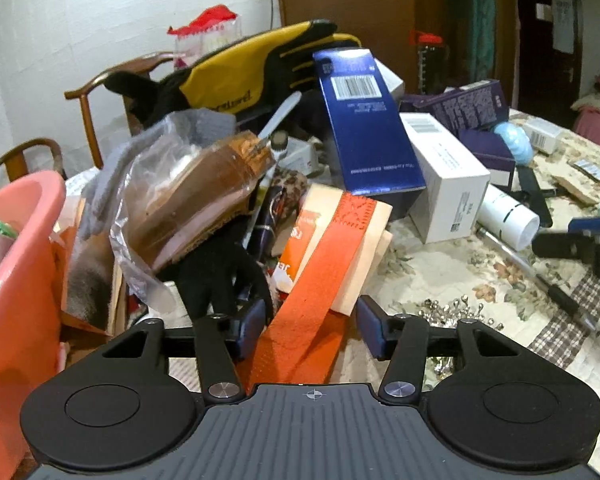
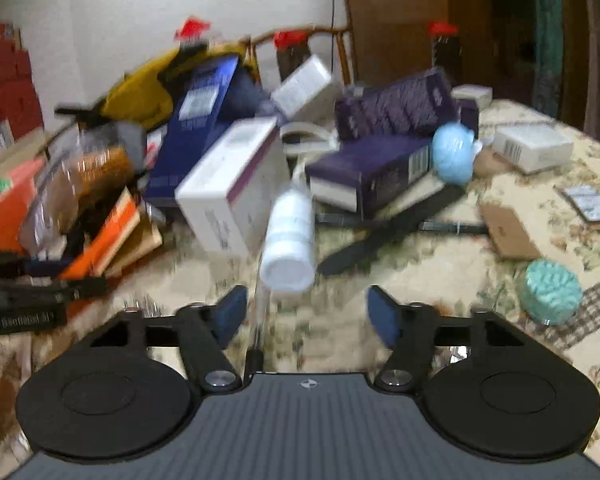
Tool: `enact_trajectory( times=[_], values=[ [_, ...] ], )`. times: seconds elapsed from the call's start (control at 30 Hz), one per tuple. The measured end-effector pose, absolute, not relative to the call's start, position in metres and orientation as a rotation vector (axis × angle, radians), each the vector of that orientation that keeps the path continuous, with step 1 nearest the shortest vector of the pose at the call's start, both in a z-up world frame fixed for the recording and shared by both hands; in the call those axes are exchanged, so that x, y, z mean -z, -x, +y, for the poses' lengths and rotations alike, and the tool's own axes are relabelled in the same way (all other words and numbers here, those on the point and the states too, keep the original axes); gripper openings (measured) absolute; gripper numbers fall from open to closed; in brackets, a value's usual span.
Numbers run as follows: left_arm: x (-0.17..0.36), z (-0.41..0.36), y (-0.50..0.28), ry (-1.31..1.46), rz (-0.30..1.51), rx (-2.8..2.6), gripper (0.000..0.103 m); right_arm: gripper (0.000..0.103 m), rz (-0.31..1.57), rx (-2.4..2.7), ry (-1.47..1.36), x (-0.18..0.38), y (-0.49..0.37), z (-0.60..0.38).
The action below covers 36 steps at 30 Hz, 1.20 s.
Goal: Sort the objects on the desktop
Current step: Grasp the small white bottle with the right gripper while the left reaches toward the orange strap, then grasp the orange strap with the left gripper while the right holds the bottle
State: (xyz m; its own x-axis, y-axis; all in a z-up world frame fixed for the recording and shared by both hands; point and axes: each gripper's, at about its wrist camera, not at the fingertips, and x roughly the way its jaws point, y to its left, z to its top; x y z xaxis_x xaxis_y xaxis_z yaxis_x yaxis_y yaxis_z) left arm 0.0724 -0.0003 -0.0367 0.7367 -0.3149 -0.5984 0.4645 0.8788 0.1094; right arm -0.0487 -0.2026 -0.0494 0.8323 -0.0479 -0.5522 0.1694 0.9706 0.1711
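- Right wrist view is being smeared by blur; box labels cannot be read
- Pink basin (image 1: 18,248) is being cropped, contents mostly hidden
- Left gripper (image 1: 310,326) is being kept apart, orange strap (image 1: 320,276) lying loose between
- Right gripper (image 2: 308,314) is being held wide, empty, white bottle (image 2: 290,240) just ahead

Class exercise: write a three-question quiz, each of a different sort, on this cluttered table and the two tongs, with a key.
1. True or false: the left tongs pinch the orange fabric strap.
2. The white cylindrical bottle lies: A upright, B on its side, C in the pink plastic tub?
3. What colour is the round knobbly sponge beside the right tongs?

Key: 1 false, strap lies between open jaws; 2 B; 3 teal.
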Motion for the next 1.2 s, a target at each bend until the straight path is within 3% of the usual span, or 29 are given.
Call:
enact_trajectory(
  times=[0.1,0.3,0.37,0.67,0.77,0.83,0.9,1.2],
  values=[
    [0.038,-0.003,-0.074,-0.282,0.600,0.429,0.076,0.079,0.567,0.126,-0.244,0.042,0.036,-0.203],
    [0.045,-0.005,-0.078,-0.296,0.629,0.429,0.076,0.080,0.581,0.186,-0.162,0.049,-0.005,-0.194],
    [0.045,-0.005,-0.079,-0.295,0.629,0.430,0.076,0.050,0.599,0.174,-0.200,0.054,-0.014,-0.200],
    [0.046,-0.007,-0.087,-0.288,0.636,0.426,0.081,0.038,0.606,0.131,-0.109,0.063,-0.004,-0.196],
    [0.046,-0.006,-0.086,-0.266,0.636,0.435,0.057,0.038,0.562,0.124,-0.086,0.057,0.011,-0.193],
    [0.046,-0.007,-0.082,-0.272,0.620,0.434,0.049,0.038,0.538,0.110,-0.066,0.053,0.024,-0.190],
    [0.046,-0.008,-0.079,-0.293,0.596,0.412,0.034,0.038,0.532,0.090,-0.081,0.050,0.036,-0.191],
    [0.035,0.004,-0.066,-0.224,0.553,0.402,0.025,0.038,0.470,0.009,-0.139,0.027,0.074,-0.183]
  ],
)
